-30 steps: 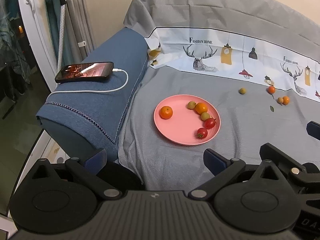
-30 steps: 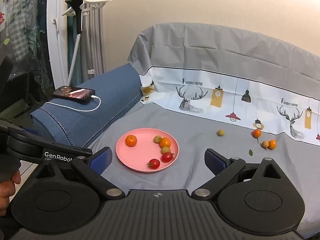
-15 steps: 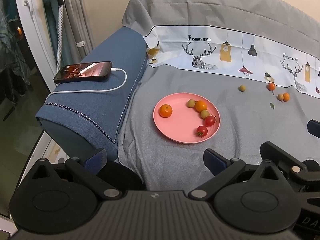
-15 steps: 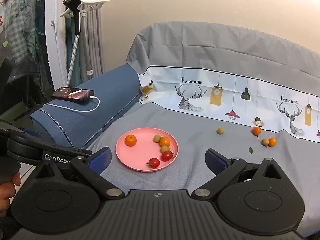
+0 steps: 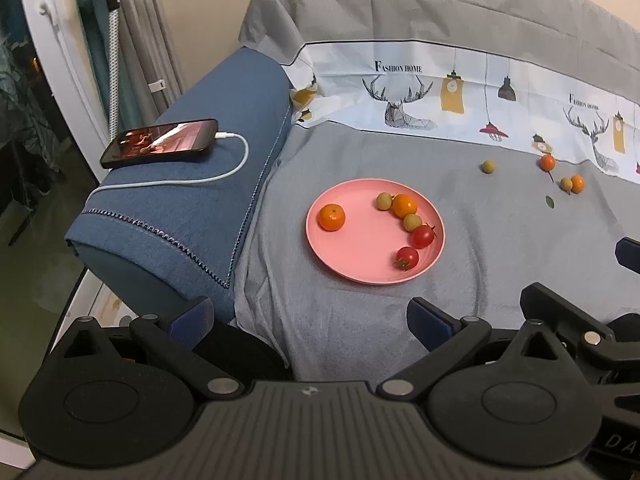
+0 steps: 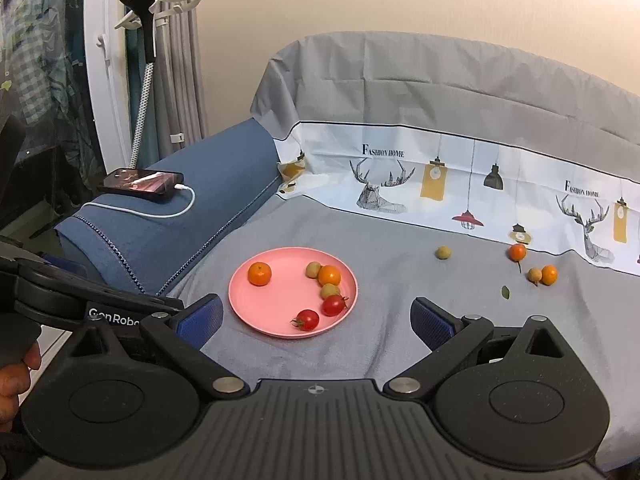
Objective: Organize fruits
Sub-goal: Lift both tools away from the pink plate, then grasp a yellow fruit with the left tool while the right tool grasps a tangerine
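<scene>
A pink plate point(image 5: 360, 256) point(image 6: 272, 312) lies on the grey sheet and holds two oranges, two small green-brown fruits and two cherry tomatoes. Loose on the sheet at the back right are a green-brown fruit point(image 6: 443, 252) point(image 5: 488, 167), a stemmed orange fruit point(image 6: 517, 252) point(image 5: 547, 163), and a brown fruit touching an orange one point(image 6: 549, 274) point(image 5: 577, 183). My left gripper point(image 5: 308, 316) is open and holds nothing, well short of the plate. My right gripper point(image 6: 316, 320) is open and holds nothing, just in front of the plate's near rim.
A phone point(image 5: 160, 148) on a white charging cable rests on the blue armrest point(image 5: 192, 208) at the left. A printed cloth covers the backrest point(image 6: 460, 184). A small leaf point(image 6: 505, 292) lies on the sheet. A hand point(image 6: 12, 380) grips the left tool.
Both views have shifted slightly; the plate and fruits sit a little lower and closer in frame. Nothing was taken hold of or let go.
</scene>
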A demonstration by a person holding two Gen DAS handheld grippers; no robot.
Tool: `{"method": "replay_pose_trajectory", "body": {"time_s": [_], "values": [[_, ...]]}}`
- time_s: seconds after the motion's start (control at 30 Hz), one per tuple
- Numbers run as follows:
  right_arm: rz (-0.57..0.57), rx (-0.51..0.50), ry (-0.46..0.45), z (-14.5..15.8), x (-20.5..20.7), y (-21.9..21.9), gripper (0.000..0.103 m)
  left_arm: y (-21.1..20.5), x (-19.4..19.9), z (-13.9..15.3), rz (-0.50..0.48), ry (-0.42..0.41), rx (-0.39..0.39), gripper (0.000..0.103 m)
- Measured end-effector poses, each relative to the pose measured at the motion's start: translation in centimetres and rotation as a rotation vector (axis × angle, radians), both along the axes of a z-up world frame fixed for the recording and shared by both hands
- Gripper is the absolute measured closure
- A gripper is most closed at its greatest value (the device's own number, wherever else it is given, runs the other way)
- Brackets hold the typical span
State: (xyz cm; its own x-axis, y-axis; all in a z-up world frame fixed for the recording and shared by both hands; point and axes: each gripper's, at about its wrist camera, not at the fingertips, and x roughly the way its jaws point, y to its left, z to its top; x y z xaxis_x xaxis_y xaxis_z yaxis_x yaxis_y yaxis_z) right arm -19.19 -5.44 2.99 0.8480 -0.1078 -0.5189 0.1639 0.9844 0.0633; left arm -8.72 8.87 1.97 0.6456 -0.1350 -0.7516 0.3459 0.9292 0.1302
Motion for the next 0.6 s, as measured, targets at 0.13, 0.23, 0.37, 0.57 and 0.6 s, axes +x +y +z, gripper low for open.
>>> {"method": "replay_pose_trajectory", "body": {"time_s": [0.13, 0.23, 0.37, 0.57, 0.6], "values": [[-0.023, 0.029, 0.008, -0.8, 0.4, -1.0, 0.003, -1.2, 0.5, -0.6, -0.033, 0.013, 0.031, 0.000], [-0.058, 0.053, 0.008, -1.4, 0.6, -2.1, 0.003, -2.3, 1.2, -1.0, -0.059, 0.025, 0.048, 0.000], [-0.124, 0.090, 0.017, -2.5, 1.1, -4.8, 0.003, -4.2, 2.5, -1.6, -0.073, 0.050, 0.057, 0.000], [-0.241, 0.123, 0.037, -4.5, 1.7, -9.6, 0.003, -8.4, 5.2, -2.7, -0.099, 0.107, 0.065, 0.000], [-0.263, 0.126, 0.039, -4.9, 1.9, -10.5, 0.003, -9.4, 5.8, -2.9, -0.106, 0.115, 0.065, 0.000]]}}
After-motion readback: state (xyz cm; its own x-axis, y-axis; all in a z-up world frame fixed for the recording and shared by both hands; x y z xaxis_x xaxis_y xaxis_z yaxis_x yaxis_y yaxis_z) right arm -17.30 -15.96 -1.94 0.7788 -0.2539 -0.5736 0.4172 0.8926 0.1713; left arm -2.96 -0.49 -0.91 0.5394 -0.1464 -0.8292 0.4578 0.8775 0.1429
